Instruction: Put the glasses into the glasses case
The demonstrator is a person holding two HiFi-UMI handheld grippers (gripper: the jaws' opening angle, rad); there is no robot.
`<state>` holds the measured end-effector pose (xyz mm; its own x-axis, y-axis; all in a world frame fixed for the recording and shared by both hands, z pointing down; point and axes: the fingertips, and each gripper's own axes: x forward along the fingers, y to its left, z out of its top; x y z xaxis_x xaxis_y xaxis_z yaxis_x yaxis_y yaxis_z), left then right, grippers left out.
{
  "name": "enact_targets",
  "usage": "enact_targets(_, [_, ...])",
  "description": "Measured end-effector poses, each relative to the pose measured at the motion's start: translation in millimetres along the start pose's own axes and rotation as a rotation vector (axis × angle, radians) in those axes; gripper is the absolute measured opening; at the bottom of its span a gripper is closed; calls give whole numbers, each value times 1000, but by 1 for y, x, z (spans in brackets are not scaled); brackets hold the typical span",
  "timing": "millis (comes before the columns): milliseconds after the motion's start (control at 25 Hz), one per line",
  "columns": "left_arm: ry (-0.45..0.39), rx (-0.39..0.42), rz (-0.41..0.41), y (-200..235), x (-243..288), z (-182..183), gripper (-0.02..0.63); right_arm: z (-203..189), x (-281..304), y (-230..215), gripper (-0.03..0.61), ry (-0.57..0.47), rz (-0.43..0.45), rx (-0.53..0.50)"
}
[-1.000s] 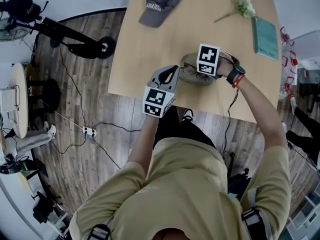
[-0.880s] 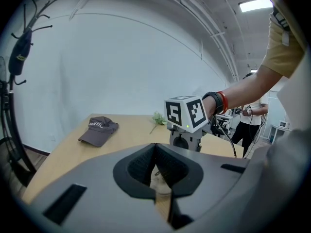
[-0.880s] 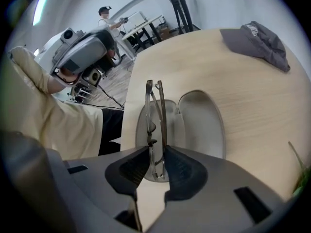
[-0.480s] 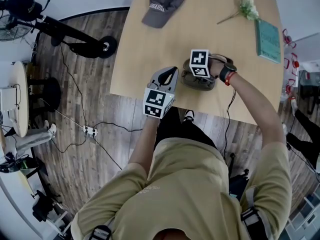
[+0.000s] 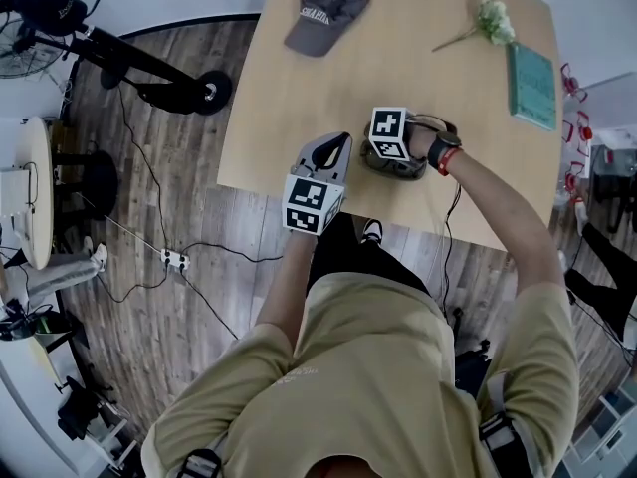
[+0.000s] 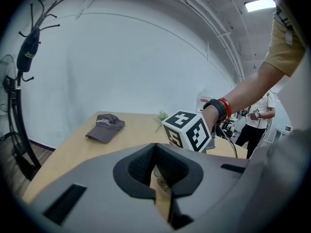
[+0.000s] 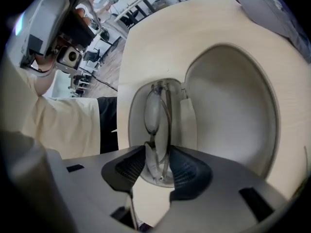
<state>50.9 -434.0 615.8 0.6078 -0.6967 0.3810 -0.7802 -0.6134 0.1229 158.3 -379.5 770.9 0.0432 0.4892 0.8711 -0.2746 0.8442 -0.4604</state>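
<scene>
An open grey glasses case (image 5: pixel 400 165) lies near the table's front edge, with its pale lid (image 7: pixel 228 106) swung open to the right. The folded glasses (image 7: pixel 158 113) lie lengthwise in the case's base (image 7: pixel 137 115). My right gripper (image 7: pixel 156 166) points steeply down into the case, and its jaws are opening with the glasses' near end between the pads. In the head view its marker cube (image 5: pixel 388 133) covers most of the case. My left gripper (image 5: pixel 345 140) hovers just left of the case with nothing in it. Its tips (image 6: pixel 156 171) are together.
On the light wooden table (image 5: pixel 299 98) lie a dark grey cap (image 5: pixel 326 13) at the far left, a flower sprig (image 5: pixel 488 16) and a teal book (image 5: pixel 530 73) at the far right. A scooter (image 5: pixel 149 78) and cables lie on the floor to the left.
My right gripper has moved left and down over the case, so its cube now hides more of it. The left gripper has stayed put.
</scene>
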Motion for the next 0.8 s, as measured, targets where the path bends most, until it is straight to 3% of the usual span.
enact_targets(40, [0,-1,3,-1,-1,0,23,-1,1,-1,190,4,-17,-5])
enact_targets(400, [-17,-2,29,-4,-11,8,23,-6,-19,-2,251,-15,-110,-31])
enact_targets(800, [-46,12,55,-12,-15,37,23,-18,-64,8,242,-152,-240,-19])
